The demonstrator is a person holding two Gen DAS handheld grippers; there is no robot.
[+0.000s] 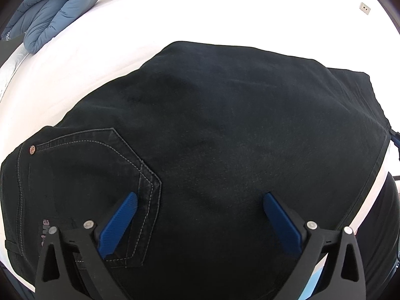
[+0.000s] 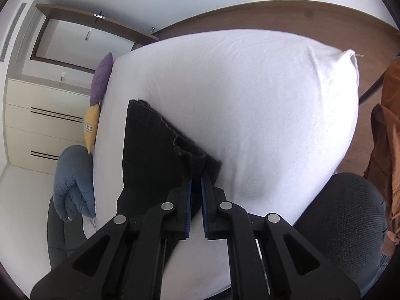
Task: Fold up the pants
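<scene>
Left gripper (image 1: pixel 200 196) fingers spread wide, right gripper (image 2: pixel 196 178) — fingers narrowly parted

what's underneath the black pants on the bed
The black pants lie on the bed's white sheet, which shows all around them. The sheet directly beneath, and any folded layers of the pants themselves, are covered by the top layer and cannot be seen.

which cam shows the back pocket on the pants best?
Left wrist. The back pocket with its pale stitching lies in plain view on the pants, partly behind the left gripper. Right wrist shows only a plain dark fold of the pants, no pocket.
</scene>
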